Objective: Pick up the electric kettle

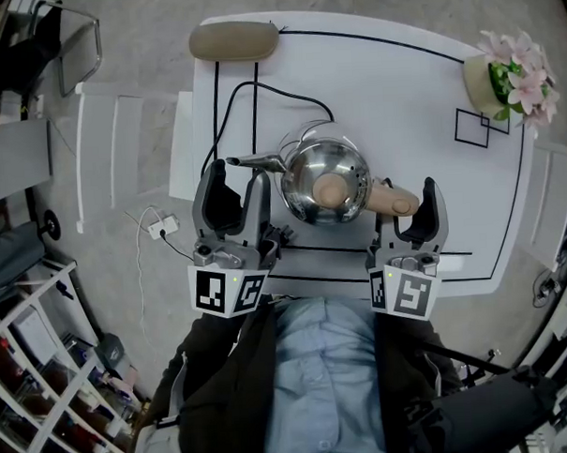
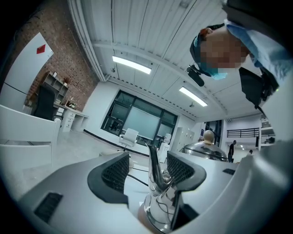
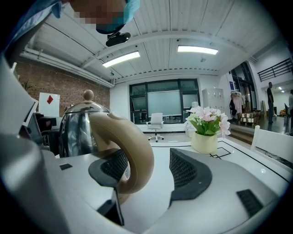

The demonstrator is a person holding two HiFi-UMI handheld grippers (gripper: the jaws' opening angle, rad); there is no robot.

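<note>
A polished steel electric kettle with a beige lid knob stands near the white table's front edge. Its thin spout points left and its beige handle points right. My left gripper is open at the spout. In the left gripper view the spout rises between the jaws of that gripper, nearer the right pad. My right gripper is open around the handle. In the right gripper view the handle lies against the left pad of the gripper, with a gap to the right pad.
A black cable runs from the kettle across the table to its far edge. A beige cushion lies at the back left and a flower pot at the back right. White chairs stand left of the table.
</note>
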